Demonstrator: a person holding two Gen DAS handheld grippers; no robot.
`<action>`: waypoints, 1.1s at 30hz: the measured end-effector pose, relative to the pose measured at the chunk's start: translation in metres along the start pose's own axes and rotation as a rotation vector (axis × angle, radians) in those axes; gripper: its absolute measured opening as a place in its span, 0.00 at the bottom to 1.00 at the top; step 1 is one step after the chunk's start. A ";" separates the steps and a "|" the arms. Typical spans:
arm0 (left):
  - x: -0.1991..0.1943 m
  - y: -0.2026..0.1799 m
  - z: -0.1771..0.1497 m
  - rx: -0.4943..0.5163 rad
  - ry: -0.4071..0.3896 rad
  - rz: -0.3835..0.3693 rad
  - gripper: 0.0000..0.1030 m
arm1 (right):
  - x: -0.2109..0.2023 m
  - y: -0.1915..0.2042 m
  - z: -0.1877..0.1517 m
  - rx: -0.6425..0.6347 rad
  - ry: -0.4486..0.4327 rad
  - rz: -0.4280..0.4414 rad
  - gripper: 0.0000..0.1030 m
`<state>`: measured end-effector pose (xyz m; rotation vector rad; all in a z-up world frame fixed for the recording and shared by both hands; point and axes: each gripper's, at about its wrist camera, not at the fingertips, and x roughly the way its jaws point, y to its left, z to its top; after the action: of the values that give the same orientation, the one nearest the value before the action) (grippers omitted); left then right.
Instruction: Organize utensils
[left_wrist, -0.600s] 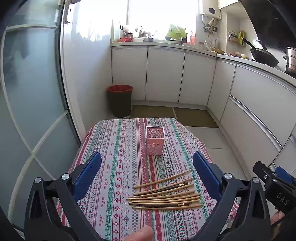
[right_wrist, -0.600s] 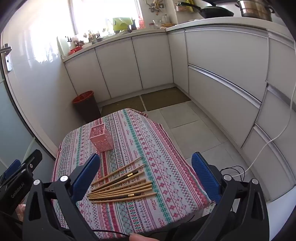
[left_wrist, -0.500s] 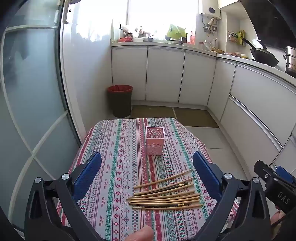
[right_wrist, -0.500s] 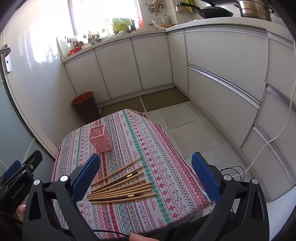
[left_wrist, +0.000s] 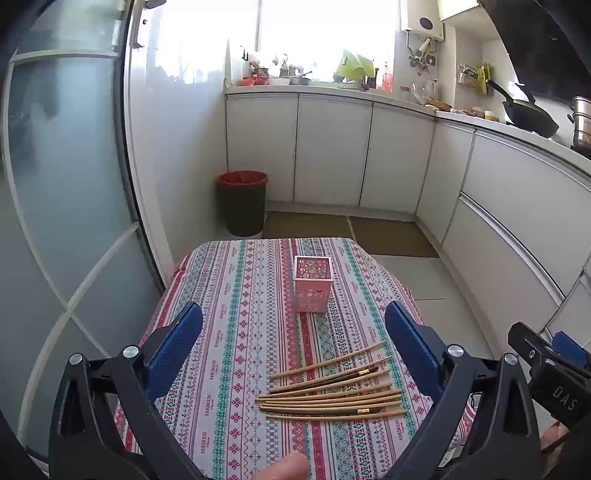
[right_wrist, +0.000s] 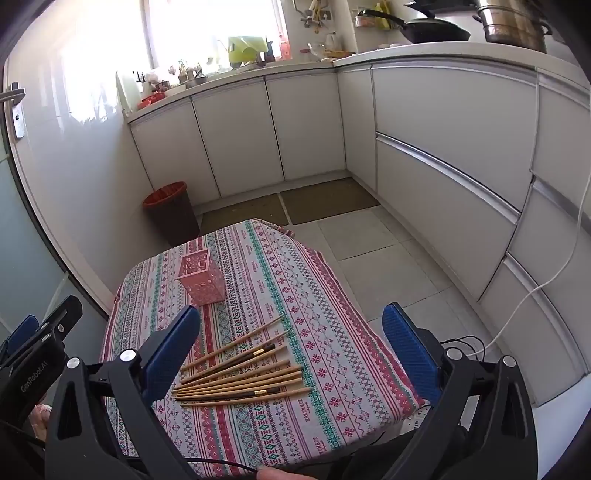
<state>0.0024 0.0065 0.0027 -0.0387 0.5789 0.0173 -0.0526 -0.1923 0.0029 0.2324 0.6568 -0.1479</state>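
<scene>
Several wooden chopsticks (left_wrist: 332, 391) (right_wrist: 240, 373) lie fanned out on the near part of a small table with a striped patterned cloth (left_wrist: 236, 332) (right_wrist: 325, 332). A pink perforated holder (left_wrist: 313, 284) (right_wrist: 201, 275) stands upright farther back on the table, with nothing visible in it. My left gripper (left_wrist: 293, 339) hovers above the table, open, its blue pads wide apart with nothing between them. My right gripper (right_wrist: 291, 343) is also open and holds nothing, above the chopsticks. Each gripper shows at the edge of the other's view.
A dark bin with a red liner (left_wrist: 242, 201) (right_wrist: 170, 210) stands on the floor beyond the table. White cabinets (left_wrist: 369, 155) run along the back and right. A glass door (left_wrist: 66, 206) is at the left. A white cable (right_wrist: 535, 288) hangs at the right.
</scene>
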 end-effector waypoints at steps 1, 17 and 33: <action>0.000 0.001 0.000 0.000 0.000 -0.002 0.92 | 0.001 0.001 -0.001 -0.003 0.001 -0.002 0.94; 0.007 0.001 -0.001 0.000 0.026 -0.011 0.93 | 0.003 0.002 -0.001 -0.003 0.003 0.000 0.94; 0.017 -0.001 -0.008 0.013 0.070 -0.032 0.93 | 0.003 0.002 -0.001 0.009 0.003 0.007 0.94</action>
<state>0.0121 0.0050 -0.0129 -0.0358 0.6480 -0.0189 -0.0508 -0.1901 0.0007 0.2439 0.6587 -0.1438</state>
